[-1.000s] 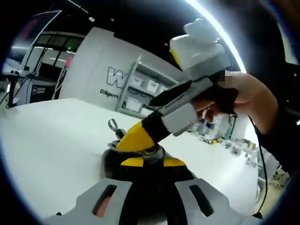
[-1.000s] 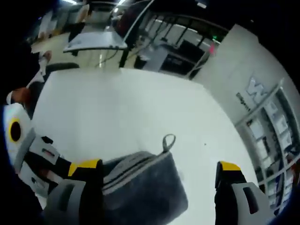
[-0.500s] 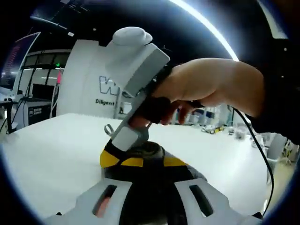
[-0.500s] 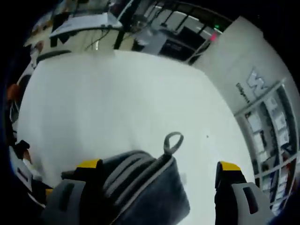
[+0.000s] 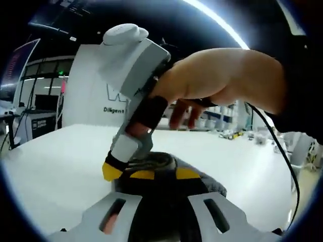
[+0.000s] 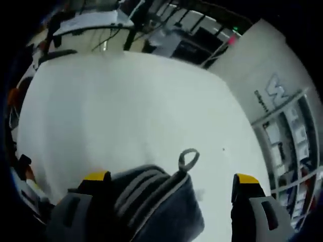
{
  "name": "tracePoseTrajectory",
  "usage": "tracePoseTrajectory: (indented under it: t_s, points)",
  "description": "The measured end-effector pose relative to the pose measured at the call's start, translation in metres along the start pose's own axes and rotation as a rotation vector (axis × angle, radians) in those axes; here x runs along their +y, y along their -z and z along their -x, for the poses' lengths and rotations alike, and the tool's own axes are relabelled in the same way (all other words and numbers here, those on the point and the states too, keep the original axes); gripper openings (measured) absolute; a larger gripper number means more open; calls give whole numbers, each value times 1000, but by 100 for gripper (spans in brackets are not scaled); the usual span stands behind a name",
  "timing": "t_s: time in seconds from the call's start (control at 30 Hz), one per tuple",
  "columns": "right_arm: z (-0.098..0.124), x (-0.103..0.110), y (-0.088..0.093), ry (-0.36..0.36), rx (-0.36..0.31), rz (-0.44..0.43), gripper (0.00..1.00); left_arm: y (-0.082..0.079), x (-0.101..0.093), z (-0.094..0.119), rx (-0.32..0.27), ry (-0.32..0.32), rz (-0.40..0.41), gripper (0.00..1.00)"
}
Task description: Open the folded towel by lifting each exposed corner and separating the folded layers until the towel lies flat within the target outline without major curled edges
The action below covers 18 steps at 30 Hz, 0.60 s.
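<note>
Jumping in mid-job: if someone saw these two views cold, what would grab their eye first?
In the left gripper view, the person's hand wrapped around the right gripper, which slants down onto the dark grey folded towel. In the right gripper view, that towel sits low between two wide-apart yellow-tipped jaws, its stacked layers showing and a small hanging loop standing up against the bare white table.
</note>
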State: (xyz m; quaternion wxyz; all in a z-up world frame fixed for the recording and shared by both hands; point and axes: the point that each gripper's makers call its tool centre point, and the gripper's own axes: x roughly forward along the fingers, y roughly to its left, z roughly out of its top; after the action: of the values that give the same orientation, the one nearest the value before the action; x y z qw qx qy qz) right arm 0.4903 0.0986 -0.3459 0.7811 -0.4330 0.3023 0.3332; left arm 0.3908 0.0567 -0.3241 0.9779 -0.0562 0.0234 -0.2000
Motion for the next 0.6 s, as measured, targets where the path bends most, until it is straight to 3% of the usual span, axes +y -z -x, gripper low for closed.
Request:
tracePoseTrajectory:
  t_s: [0.1,0.2,0.3,0.37,0.4,0.53,0.6]
  points:
    - [-5,6,-7,-1,-1,-2,100,-2,-4,0,-8,-3,-31,9]
    - [-17,3,9,2,107,20,100,-3,-6,0,-12,-1,-43,9]
    - [-25,-8,15,15,141,-14,99,-6,-5,1,-16,-4,-33,9]
    - [-25,-6,20,-16,176,-46,98,-7,-5,1,-20,-2,-25,9]
    - [-25,0,25,-62,210,-67,95,-8,-6,1,-21,-1,-23,9]
    - [-18,2,22,-71,222,-35,61,-5,-8,3,-13,11,-15,9]
    - [-17,8,22,-99,231,-37,52,-5,-8,4,-13,13,-18,9]
